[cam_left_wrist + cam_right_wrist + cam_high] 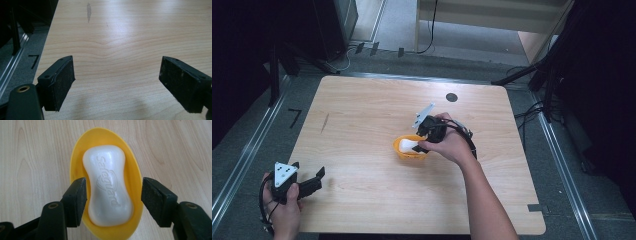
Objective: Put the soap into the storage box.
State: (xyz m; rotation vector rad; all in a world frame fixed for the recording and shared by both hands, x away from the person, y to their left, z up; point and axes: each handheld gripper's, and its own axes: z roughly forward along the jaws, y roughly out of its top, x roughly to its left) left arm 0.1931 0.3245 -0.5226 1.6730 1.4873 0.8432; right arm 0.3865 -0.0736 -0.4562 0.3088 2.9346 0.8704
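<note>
A white bar of soap (108, 186) lay lengthwise in an oval yellow soap dish (75, 167) near the middle of the tabletop (362, 125). The right gripper (113, 195) hung directly over it, jaws spread and straddling the bar at its narrow waist: one pad sat close against one long side, the other stood off past the dish's rim on the opposite side. Neither pad looked to be pressing the soap yet.

Whether the bar was about to be gripped or had just been set down could not be told. If a grasp was intended, it would probably go best with the gripper centred, so both pads met the waist together rather than one shoving the bar sideways. The far pad appeared to stand outside the dish wall, so closing as it stood risked pinching dish and soap together; bringing that pad inside the rim first seemed wise. Soap is slippery and rounded, so a slow, firm squeeze low on its sides would likely hold better.

In the high view the right hand (452, 145) reached in from the bottom edge with the forearm angled up towards the dish and the wrist bent down over it. The left gripper (307, 182) rested well apart at the near left corner, jaws wide over bare wood.
</note>
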